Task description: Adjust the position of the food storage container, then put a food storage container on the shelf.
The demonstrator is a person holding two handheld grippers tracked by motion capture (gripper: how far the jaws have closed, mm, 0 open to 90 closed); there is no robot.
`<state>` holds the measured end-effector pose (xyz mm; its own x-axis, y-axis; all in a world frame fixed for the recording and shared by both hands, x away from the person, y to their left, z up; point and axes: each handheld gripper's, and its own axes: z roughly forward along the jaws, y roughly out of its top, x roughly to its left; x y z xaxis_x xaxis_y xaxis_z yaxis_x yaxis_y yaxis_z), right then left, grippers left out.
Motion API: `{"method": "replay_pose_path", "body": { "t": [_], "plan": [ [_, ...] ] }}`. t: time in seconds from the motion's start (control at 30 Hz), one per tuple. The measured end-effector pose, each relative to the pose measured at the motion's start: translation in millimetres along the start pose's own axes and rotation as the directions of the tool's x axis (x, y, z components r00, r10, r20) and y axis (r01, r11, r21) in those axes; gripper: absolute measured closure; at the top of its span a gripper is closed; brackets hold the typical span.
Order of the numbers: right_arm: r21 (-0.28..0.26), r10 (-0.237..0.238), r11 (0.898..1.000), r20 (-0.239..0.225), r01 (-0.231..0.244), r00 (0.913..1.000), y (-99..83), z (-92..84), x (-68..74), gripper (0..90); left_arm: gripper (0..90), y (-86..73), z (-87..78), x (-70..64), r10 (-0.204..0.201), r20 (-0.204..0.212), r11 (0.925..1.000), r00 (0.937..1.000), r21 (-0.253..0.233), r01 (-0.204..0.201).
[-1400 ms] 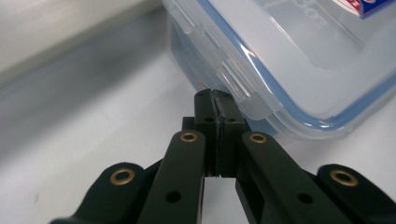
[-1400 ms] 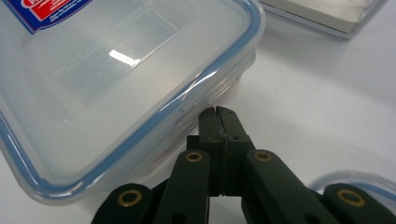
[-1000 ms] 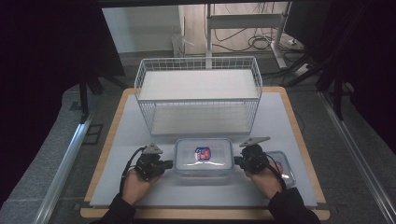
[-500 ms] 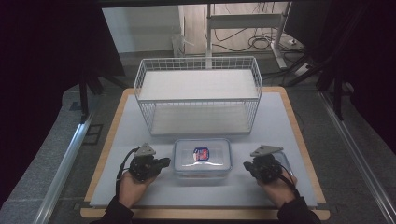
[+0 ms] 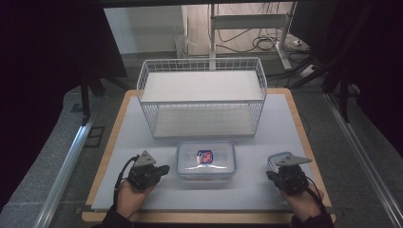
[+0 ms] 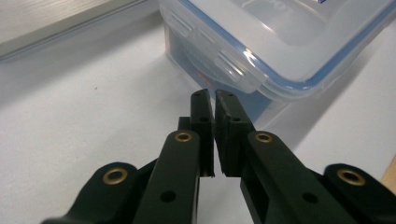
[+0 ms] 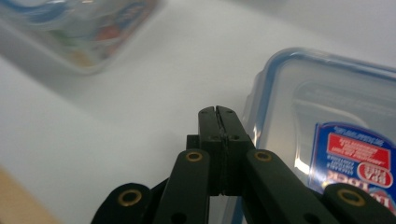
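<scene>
A clear lidded container (image 5: 206,160) with a blue seal and a sticker lies in the middle of the white mat. My left gripper (image 5: 164,169) sits just left of it, pointing at it. In the left gripper view the jaws (image 6: 214,97) are shut with nothing between them, their tips just short of the container's side latch (image 6: 219,60). My right gripper (image 5: 270,175) is out at the right, shut and empty. Its tips (image 7: 217,111) hang beside a second, smaller clear container (image 7: 327,121) with a blue label. The middle container (image 7: 84,28) shows blurred at the upper left of that view.
A white wire basket (image 5: 202,95) stands behind the containers and takes up the far half of the mat (image 5: 128,142). The mat rests on a wooden board. Dark frames and metal rails run along both sides of the table.
My right gripper has moved right, away from the middle container's right side to the smaller container near the mat's right edge. The left gripper has stayed in place.
</scene>
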<state>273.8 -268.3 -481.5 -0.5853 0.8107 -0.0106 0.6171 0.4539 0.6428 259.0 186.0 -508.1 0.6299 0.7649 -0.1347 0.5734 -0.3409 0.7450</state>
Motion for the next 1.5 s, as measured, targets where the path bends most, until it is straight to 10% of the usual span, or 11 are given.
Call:
{"method": "replay_pose_path", "body": {
  "t": [0.2,0.4,0.57,0.73,1.5],
  "plan": [
    [-0.017,0.049,0.999,0.055,-0.049,0.9973,-0.8,-1.4,-25.0,89.7,86.5,-4.2,-4.6,-2.7,0.009,-0.009,1.0,0.9999,0.002,-0.008],
    [-0.057,0.031,0.998,0.015,-0.03,0.9994,-0.7,-3.0,-20.4,85.3,78.2,-9.5,-9.3,-6.0,0.028,-0.048,0.9996,0.9985,0.009,-0.027],
    [-0.149,-0.008,0.989,0.006,0.008,1.0,0.6,-4.9,-14.0,49.8,34.2,-13.7,-13.2,-8.1,0.044,-0.095,0.999,0.9945,-0.007,-0.045],
    [-0.163,-0.018,0.986,-0.015,0.015,0.9997,0.9,-1.9,-12.6,35.1,17.7,-18.4,-17.6,-7.9,0.063,-0.101,0.998,0.9929,-0.004,-0.063],
    [-0.18,-0.07,0.982,-0.044,0.062,0.9966,5.9,5.8,-4.3,11.4,1.4,-21.9,-14.2,-4.5,0.085,-0.092,0.9942,0.9921,-0.058,-0.091]
  ]
}}
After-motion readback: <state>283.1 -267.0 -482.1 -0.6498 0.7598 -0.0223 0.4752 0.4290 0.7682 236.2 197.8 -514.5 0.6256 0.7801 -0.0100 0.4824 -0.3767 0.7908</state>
